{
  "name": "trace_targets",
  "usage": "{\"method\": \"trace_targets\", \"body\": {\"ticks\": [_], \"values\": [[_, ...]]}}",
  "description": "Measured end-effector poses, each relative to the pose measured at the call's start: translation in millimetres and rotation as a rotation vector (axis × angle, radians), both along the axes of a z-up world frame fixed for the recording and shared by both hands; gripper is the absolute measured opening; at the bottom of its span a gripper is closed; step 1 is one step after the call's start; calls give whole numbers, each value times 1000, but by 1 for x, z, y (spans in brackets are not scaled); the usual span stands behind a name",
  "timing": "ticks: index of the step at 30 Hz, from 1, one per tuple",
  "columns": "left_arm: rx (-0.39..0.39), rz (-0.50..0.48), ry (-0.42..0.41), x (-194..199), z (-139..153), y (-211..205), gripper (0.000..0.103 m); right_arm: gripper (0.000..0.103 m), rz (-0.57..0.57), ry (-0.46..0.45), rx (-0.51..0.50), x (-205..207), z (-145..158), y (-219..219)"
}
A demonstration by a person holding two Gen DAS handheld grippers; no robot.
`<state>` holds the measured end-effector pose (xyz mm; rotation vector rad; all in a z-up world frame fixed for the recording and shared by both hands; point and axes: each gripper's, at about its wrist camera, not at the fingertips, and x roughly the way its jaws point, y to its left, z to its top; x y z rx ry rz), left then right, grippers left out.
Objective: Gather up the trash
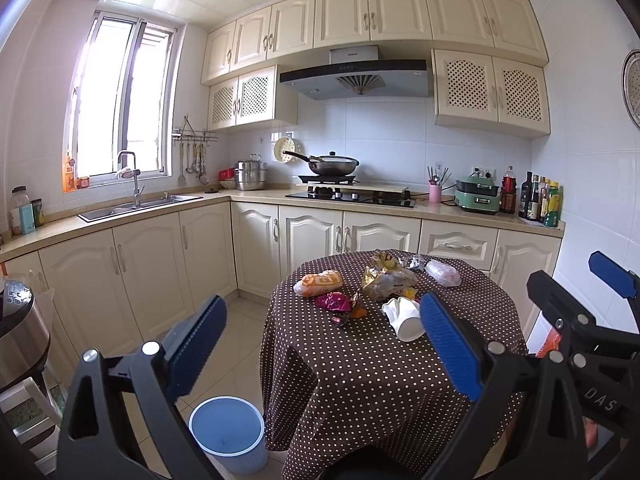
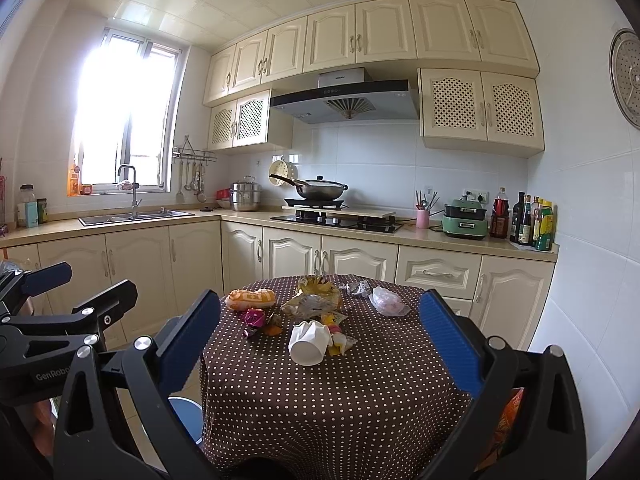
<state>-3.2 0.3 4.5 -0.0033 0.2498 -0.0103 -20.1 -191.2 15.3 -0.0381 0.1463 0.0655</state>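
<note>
A round table with a brown polka-dot cloth carries trash: a crushed white paper cup, an orange snack bag, a pink wrapper, a crumpled gold bag and a clear plastic bag. A blue waste bin stands on the floor left of the table. My left gripper and right gripper are both open and empty, held short of the table.
L-shaped cream cabinets run behind the table, with a sink, a hob with a wok, a green appliance and bottles. A steel cooker stands at far left. Tiled floor lies open between table and cabinets.
</note>
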Motion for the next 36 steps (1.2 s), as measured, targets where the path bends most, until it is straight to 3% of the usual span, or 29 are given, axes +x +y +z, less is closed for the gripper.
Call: {"method": "trace_targets", "body": {"ticks": [26, 36], "values": [[0, -1, 17, 0, -6, 0, 95, 96, 7, 20, 11, 1, -7, -2], [5, 13, 50, 17, -13, 4, 95, 96, 34, 62, 29, 16, -10, -3]]}}
